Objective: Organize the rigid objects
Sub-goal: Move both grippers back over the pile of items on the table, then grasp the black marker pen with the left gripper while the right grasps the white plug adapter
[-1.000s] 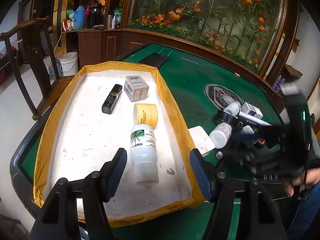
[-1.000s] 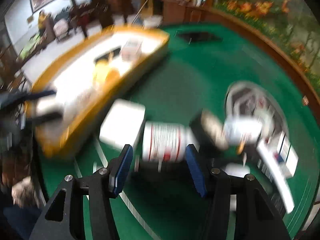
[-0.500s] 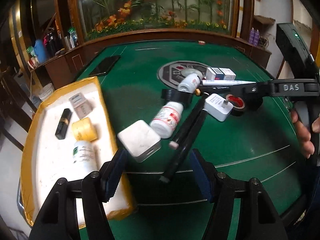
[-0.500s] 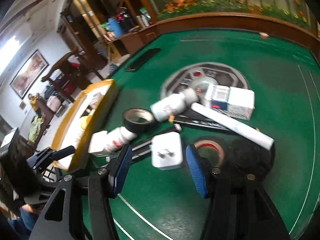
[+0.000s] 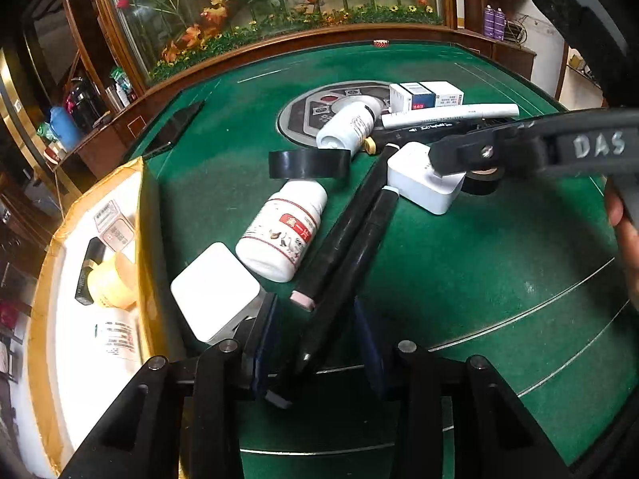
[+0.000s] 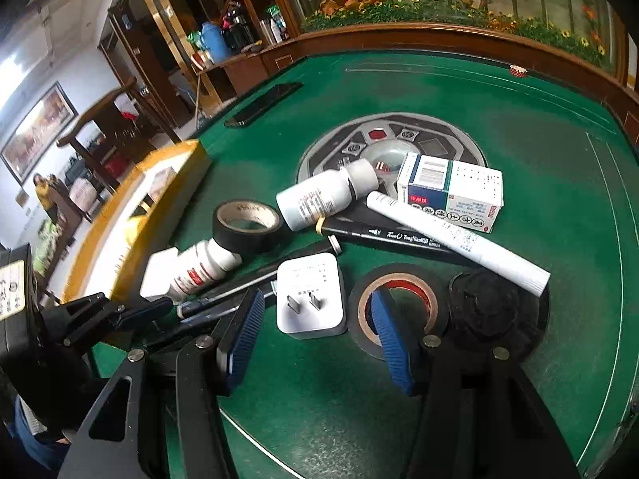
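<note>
Left gripper point(image 5: 315, 343) is closing its jaws around the near end of a long black plastic marker pen point(image 5: 343, 255), which lies between the blue pads and runs away toward one o'clock in the left wrist view; whether the pads press on it yet I cannot tell. Right gripper point(image 6: 319, 325) hangs half-wide over a white square plug adapter point(image 6: 310, 299), its pads either side and apparently clear of it. At nine o'clock from the pen sits the yellow-rimmed white tray point(image 5: 141, 215), already holding several small items. Beside the pen lie a white pill bottle with red label point(image 5: 285, 235) and a flat white box point(image 5: 213, 289).

Judging by this, the step in hand is grasping the pen. Next the grip must firm up, then lift cleanly without dragging the bottle, and carry toward the tray.
</note>
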A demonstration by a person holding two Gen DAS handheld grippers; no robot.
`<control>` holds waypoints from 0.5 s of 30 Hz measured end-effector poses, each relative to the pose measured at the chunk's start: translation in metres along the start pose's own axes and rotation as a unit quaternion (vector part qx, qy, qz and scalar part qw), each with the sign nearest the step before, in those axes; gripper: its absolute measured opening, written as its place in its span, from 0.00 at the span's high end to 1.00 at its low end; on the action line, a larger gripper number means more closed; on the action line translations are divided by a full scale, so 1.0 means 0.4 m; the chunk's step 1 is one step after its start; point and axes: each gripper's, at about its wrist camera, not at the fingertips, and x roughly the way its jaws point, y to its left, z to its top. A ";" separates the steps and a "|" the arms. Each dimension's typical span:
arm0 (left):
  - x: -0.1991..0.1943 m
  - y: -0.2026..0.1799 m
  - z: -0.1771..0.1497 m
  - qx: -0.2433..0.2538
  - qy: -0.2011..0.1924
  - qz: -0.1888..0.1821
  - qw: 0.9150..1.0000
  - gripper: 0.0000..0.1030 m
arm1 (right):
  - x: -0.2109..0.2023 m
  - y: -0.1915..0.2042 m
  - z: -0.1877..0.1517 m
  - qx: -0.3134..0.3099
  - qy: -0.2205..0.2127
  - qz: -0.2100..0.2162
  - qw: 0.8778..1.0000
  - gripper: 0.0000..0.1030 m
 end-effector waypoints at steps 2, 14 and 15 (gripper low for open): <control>-0.001 -0.009 0.001 -0.002 -0.001 -0.012 1.000 0.70 | 0.013 0.007 -0.001 -0.011 0.001 -0.024 1.000 0.47; -0.002 -0.048 0.013 0.007 0.005 -0.070 0.997 0.77 | 0.076 0.079 0.000 -0.114 -0.012 -0.095 0.989 0.51; 0.003 -0.054 0.021 0.009 0.004 -0.068 0.998 0.73 | 0.079 0.086 -0.002 -0.127 -0.015 -0.100 0.987 0.58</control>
